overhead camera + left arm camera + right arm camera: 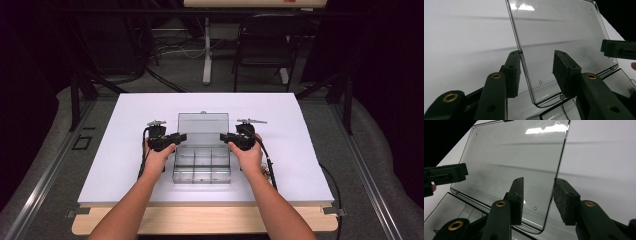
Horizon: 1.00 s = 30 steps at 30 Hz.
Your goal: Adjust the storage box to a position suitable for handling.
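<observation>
**Lid upright, both grippers straddling its side edges**

While both hands rest at the near half of the white table (125, 150), each gripper sits at one end of the clear compartment box (202, 165). Box long axis runs gripper to gripper; its lid (203, 122) stands upright at the far, hinged side, inner face toward the person.

Left gripper (537, 72): jaws parted, lid's edge between the pads; outer pad (514, 72) lies against or just beside that edge, inner pad (564, 72) clear of the pane. No grip.

Right gripper (539, 200): jaws parted, the opposite lid edge in the gap, just beside the outer pad (565, 202); contact cannot be told. Inner pad (517, 200) apart.

Beyond the lid, bare tabletop extends to the far edge; open surface also lies outboard of each gripper.
</observation>
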Motion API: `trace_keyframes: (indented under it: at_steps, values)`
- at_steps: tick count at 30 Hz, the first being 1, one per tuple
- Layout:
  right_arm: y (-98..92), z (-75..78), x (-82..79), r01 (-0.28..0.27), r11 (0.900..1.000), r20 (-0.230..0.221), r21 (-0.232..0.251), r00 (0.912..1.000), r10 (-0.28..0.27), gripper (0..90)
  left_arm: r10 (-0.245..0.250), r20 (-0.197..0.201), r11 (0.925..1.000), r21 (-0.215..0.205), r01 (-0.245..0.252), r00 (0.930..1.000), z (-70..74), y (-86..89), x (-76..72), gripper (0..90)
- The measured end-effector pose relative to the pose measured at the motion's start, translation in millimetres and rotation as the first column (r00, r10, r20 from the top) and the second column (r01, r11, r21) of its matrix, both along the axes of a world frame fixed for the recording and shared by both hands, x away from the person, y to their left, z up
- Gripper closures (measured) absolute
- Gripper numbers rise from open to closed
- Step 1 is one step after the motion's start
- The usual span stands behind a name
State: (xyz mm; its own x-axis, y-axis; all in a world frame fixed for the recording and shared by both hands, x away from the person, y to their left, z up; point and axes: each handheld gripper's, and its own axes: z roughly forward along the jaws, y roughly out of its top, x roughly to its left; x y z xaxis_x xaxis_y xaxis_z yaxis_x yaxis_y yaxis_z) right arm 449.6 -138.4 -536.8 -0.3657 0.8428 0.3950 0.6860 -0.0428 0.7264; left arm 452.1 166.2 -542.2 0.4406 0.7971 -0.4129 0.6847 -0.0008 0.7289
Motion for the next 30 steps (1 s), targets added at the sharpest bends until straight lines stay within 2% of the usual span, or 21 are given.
trace_keyframes:
  at_steps: [30]
  values:
    - [-0.2, -4.3, 4.3, 0.015, 0.999, -0.060, 0.035, 0.9981, -0.013, 57.5, 0.020, -0.058, 0.9987, -0.045, -0.023, 0.9981, -5.5, -0.2, 2.9, 55.5]
